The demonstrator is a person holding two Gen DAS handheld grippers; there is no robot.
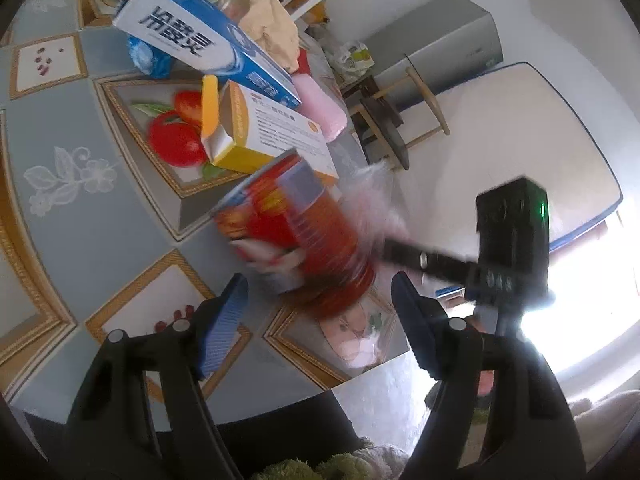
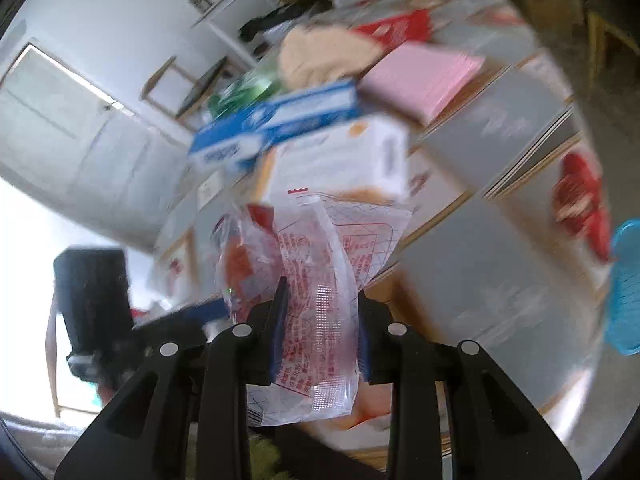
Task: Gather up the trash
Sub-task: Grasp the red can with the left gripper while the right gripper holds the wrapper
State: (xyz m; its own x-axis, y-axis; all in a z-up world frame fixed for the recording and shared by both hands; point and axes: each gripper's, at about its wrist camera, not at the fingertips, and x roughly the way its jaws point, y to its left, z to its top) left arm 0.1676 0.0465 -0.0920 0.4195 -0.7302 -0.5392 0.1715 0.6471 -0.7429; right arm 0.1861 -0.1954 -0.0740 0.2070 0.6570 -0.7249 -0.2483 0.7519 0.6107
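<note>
Closest in, a clear printed plastic wrapper (image 2: 316, 300) is pinched between the nearly closed fingers of the right gripper (image 2: 320, 332), its long axis running forward along them above the table (image 2: 480, 280). Just ahead of the left gripper (image 1: 318, 304), whose fingers are spread wide and hold nothing, a red cup (image 1: 296, 232) is seen, blurred, lying tilted between them and slightly beyond the tips; contact cannot be told. The left gripper is judged the nearer to it. Farther back, an orange-and-white box (image 1: 264, 136), a blue box (image 1: 200, 36) and a pink pack (image 1: 324, 112) are piled.
</note>
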